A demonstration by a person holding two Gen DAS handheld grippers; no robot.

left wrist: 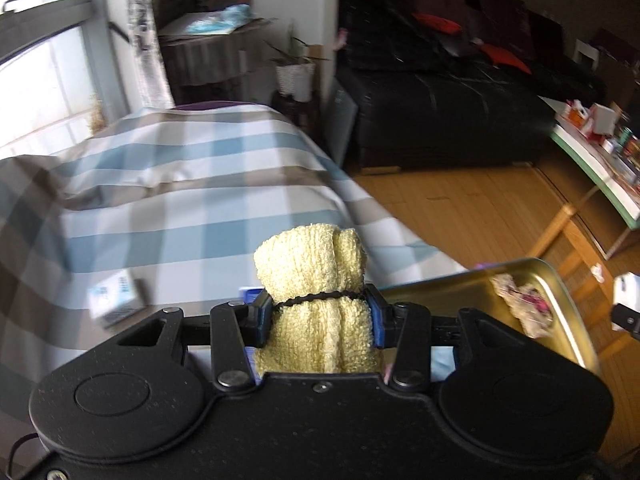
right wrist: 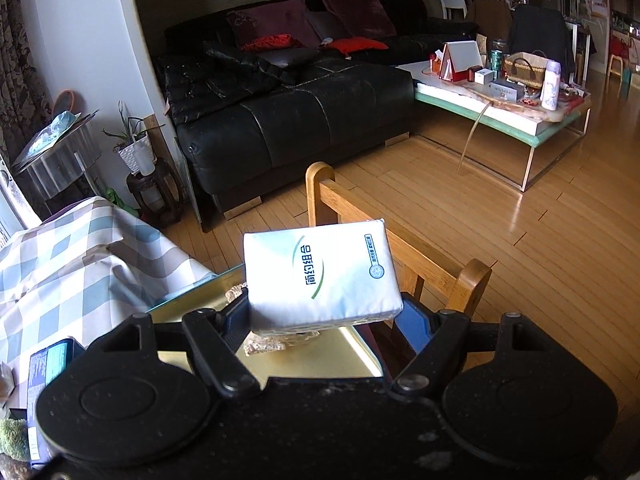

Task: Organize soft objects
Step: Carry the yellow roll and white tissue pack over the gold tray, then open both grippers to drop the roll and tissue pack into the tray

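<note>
Checked tablecloth [left wrist: 180, 184], gold tray [left wrist: 560, 292] at its right edge. Left gripper [left wrist: 318, 312] pinches yellow towel roll [left wrist: 316, 280] at band: soft, light. Right gripper [right wrist: 320, 324] clamps tissue pack [right wrist: 320, 276] by near end: squashy, slick wrapper.

Hand-held gripper [right wrist: 326, 320] seemingly pinches tissue pack [right wrist: 320, 276]
</note>
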